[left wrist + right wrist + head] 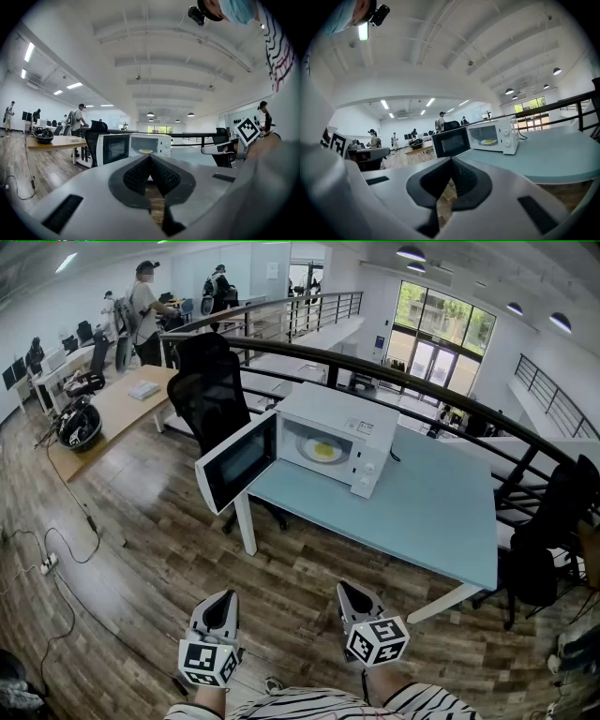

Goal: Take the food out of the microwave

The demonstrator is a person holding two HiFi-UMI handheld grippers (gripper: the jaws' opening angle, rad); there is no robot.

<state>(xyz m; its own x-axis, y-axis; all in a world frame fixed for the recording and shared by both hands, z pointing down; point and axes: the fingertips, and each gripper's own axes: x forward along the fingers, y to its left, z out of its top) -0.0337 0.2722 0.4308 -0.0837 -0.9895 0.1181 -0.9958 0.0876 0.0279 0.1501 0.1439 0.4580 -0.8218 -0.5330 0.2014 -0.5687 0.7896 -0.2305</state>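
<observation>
A white microwave [339, 438] stands on the pale blue table [441, 512], its door [236, 461] swung wide open to the left. Inside lies a plate with yellow food [325, 450], which also shows as the food [146, 151] in the left gripper view and the food [489, 142] in the right gripper view. My left gripper [217, 611] and right gripper [354, 601] hover low over the wooden floor, well short of the table. Both are shut with nothing between the jaws.
A black office chair [211, 390] stands behind the open door. A wooden desk [112, 413] with a helmet sits at the left. Cables [56, 554] trail over the floor. A black railing [422, 381] runs behind the table; another chair [548, 531] is at the right.
</observation>
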